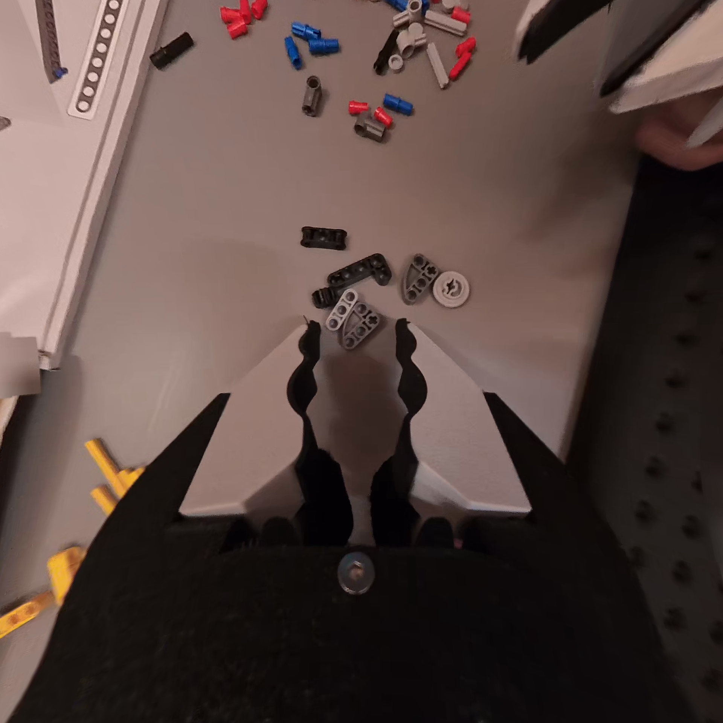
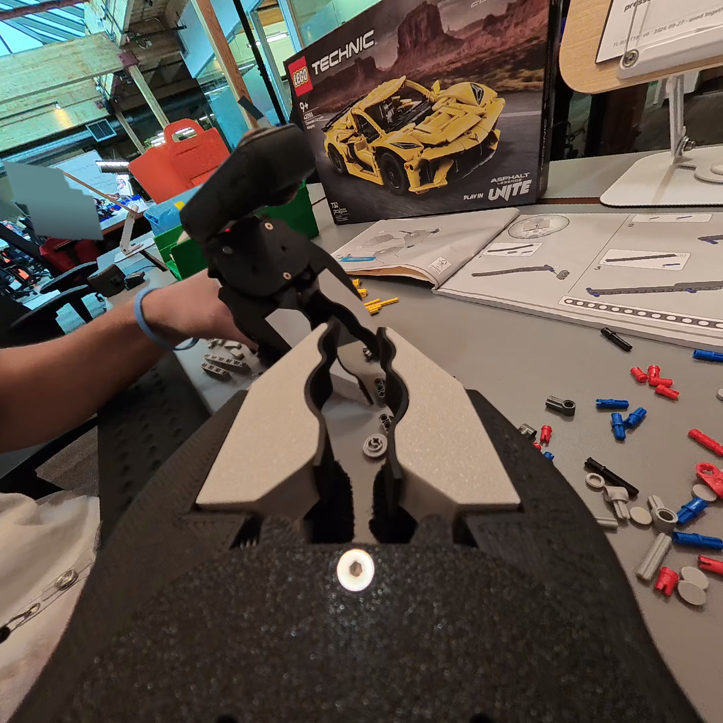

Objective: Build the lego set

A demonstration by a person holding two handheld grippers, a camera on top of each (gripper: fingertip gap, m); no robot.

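My left gripper [image 1: 358, 328] is open and empty, low over the grey mat. Its tips flank a light grey three-hole beam lying on a dark grey triangular plate [image 1: 354, 321]. Just beyond lie a black L-shaped beam [image 1: 362, 270], a small black connector [image 1: 324, 238], a second grey triangular plate [image 1: 418, 278] and a light grey round pulley [image 1: 451, 288]. My right gripper [image 2: 357, 331] is open and empty, held above the table, pointing toward the left gripper's black housing [image 2: 266, 258]. The pulley [image 2: 375, 446] shows between the right fingers.
Red, blue, grey and black pins lie scattered farther out [image 1: 313, 39] and to the right [image 2: 626, 414]. An open instruction booklet [image 2: 547, 270] and the set's box [image 2: 422, 109] stand behind. Yellow pieces [image 1: 109, 477] lie left. A black perforated board [image 1: 665, 391] borders the mat. My right fingertips sit around 11 cm from my left ones. The left tips stand about 4 cm off the pulley [image 2: 375, 446]. The left camera catches it too, in the left wrist view [image 1: 454, 285].
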